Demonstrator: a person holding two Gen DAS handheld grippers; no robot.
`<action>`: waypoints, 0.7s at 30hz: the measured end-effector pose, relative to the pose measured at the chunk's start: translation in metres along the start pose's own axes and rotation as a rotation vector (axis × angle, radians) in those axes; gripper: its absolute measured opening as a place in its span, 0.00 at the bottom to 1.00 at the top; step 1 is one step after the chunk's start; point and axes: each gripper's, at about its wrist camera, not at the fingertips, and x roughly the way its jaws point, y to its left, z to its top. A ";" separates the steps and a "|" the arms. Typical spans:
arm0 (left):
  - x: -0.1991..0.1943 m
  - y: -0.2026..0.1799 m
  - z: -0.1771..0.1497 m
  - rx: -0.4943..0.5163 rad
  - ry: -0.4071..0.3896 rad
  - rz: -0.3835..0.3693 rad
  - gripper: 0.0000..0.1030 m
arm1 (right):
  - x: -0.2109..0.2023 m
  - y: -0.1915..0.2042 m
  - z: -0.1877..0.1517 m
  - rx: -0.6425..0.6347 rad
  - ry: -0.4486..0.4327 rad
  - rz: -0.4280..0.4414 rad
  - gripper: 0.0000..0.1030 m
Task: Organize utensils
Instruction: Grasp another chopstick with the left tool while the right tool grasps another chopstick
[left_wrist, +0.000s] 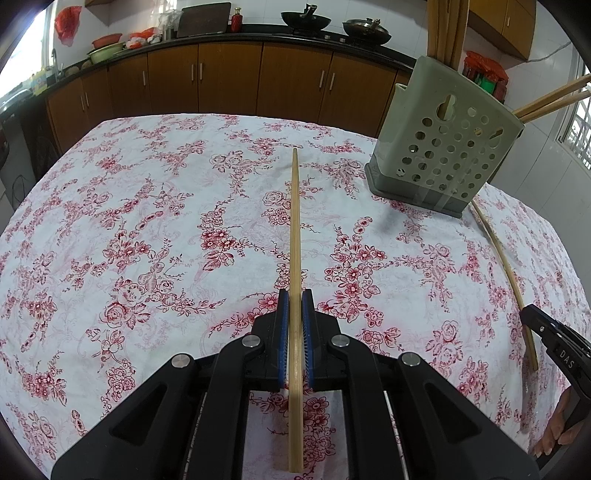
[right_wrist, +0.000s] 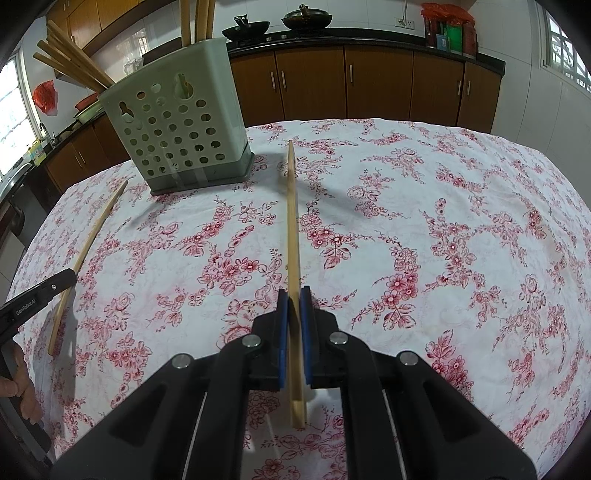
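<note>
My left gripper (left_wrist: 295, 295) is shut on a bamboo chopstick (left_wrist: 294, 229) that points forward above the floral tablecloth. My right gripper (right_wrist: 294, 293) is shut on another bamboo chopstick (right_wrist: 292, 221), also held above the cloth. A grey-green perforated utensil holder (left_wrist: 445, 155) with several chopsticks in it stands at the far right in the left wrist view and at the far left in the right wrist view (right_wrist: 177, 122). In each view the other gripper shows at the edge with its chopstick: in the left wrist view (left_wrist: 506, 266), in the right wrist view (right_wrist: 88, 251).
The table (left_wrist: 147, 221) is covered by a white cloth with red flowers. Brown kitchen cabinets (left_wrist: 229, 81) and a dark counter with woks (left_wrist: 306, 18) run behind it. A window (right_wrist: 565, 48) is at the right.
</note>
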 end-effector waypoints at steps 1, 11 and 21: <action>0.000 0.000 0.000 -0.001 0.000 0.000 0.08 | 0.000 0.000 0.000 0.000 0.000 0.000 0.08; 0.000 0.000 -0.001 -0.001 -0.002 0.001 0.09 | 0.000 -0.001 -0.001 0.004 0.000 0.005 0.08; 0.000 -0.001 -0.001 0.005 -0.002 0.006 0.08 | 0.000 -0.001 -0.001 0.007 -0.001 0.008 0.08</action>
